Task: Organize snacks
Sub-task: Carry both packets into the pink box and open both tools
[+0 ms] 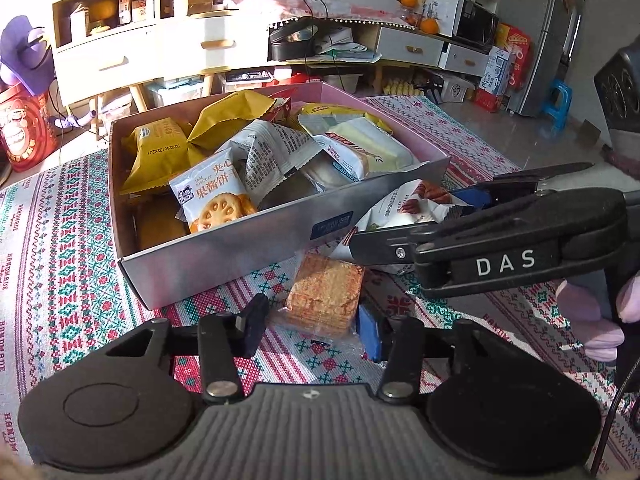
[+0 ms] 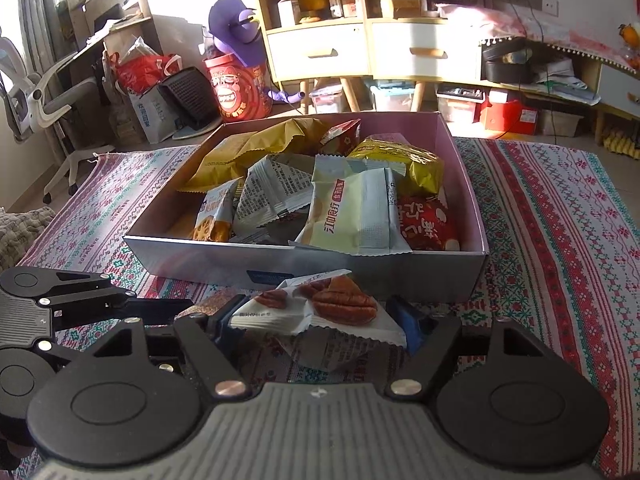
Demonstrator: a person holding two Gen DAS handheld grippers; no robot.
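A grey cardboard box (image 1: 248,236) with a pink inside holds several snack packets; it also shows in the right wrist view (image 2: 200,258). My left gripper (image 1: 316,332) is open around a clear-wrapped brown cracker packet (image 1: 324,300) lying on the cloth in front of the box; whether the fingers touch it I cannot tell. My right gripper (image 2: 316,324) is closed on a white pecan packet (image 2: 320,312), held just in front of the box's near wall. The same packet (image 1: 408,206) and right gripper (image 1: 416,216) show in the left wrist view.
A patterned red, green and white cloth (image 1: 60,280) covers the surface. Behind stand a white and wood cabinet (image 2: 320,48), a red drum (image 2: 240,92), an office chair (image 2: 32,96) and a refrigerator (image 1: 560,32).
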